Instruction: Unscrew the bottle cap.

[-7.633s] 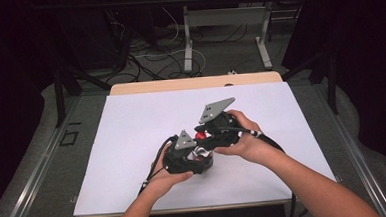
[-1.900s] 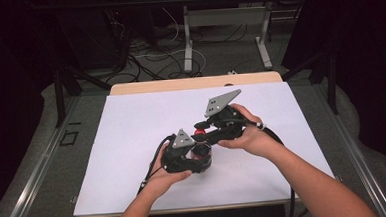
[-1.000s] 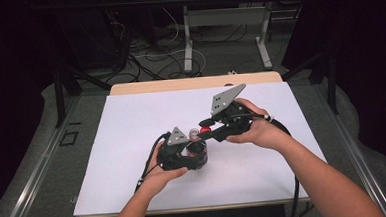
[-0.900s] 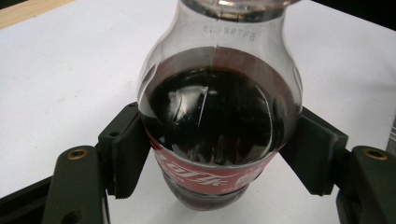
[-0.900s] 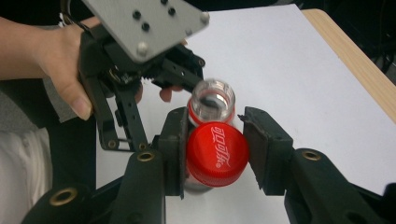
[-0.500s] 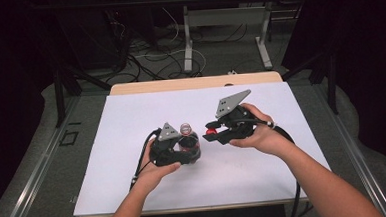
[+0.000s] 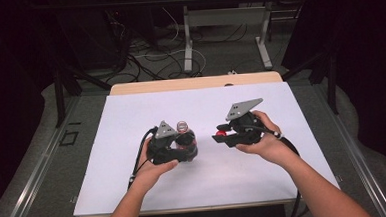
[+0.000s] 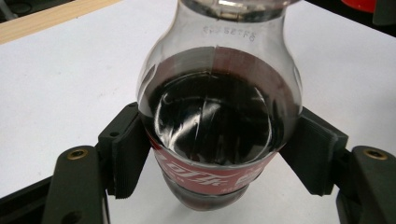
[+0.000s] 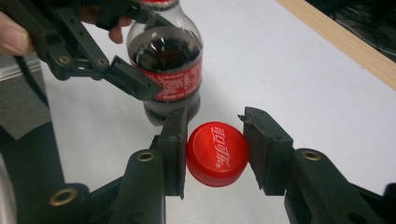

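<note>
Item 1, left of the desk's middle: left gripper (image 7: 179,148), held in the person's left hand (image 7: 154,168). Its fingers (image 8: 126,151) are clamped on the body of a small cola bottle (image 7: 184,139), one pad at each side of the red label. The bottle stands upright on the white sheet (image 7: 131,121) that covers the desk, about midway between far and near edges. Its neck is open; dark drink fills it to the shoulder.

Item 2, right of the desk's middle: right gripper (image 7: 221,135), held in the person's right hand (image 7: 263,140). Its fingers (image 9: 175,149) are closed on a red bottle cap (image 9: 217,153), gripped by its rim, lettered top facing the camera. The cap hangs above the sheet, apart from the bottle and to its right.

Status: unscrewing appears complete, since cap and bottle are separate. Remaining, by judgement: set the cap down on the desk and let go of the bottle.
</note>
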A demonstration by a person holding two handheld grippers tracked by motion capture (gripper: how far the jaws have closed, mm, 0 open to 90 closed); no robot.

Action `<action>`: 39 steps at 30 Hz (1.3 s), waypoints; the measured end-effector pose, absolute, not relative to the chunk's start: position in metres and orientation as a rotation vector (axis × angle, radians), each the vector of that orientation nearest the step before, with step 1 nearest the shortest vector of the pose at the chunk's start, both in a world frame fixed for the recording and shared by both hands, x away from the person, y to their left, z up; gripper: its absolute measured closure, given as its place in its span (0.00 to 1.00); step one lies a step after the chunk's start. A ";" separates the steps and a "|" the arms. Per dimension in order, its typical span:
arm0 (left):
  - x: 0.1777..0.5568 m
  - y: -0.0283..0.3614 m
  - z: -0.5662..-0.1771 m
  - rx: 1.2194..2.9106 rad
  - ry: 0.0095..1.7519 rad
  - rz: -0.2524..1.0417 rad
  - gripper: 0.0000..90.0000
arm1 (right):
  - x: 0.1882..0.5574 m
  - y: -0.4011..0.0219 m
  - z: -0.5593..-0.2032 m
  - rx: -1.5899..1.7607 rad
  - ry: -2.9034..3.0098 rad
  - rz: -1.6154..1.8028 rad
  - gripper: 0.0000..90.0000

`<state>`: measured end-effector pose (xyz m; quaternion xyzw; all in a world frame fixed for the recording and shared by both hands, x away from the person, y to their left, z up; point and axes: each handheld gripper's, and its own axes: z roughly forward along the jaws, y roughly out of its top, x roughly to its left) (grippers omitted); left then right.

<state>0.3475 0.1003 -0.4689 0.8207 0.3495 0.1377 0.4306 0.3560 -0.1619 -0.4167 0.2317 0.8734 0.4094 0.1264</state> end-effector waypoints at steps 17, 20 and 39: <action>0.368 0.076 -0.460 2.060 0.864 0.345 0.33 | 0.344 -0.192 -0.463 0.925 2.405 1.211 0.68; 0.376 0.071 -0.456 2.056 0.866 0.348 0.33 | 0.345 -0.198 -0.470 0.969 2.381 1.217 0.68; 0.439 0.045 -0.467 2.022 0.962 0.417 0.33 | 0.344 -0.202 -0.493 1.010 2.362 1.214 0.68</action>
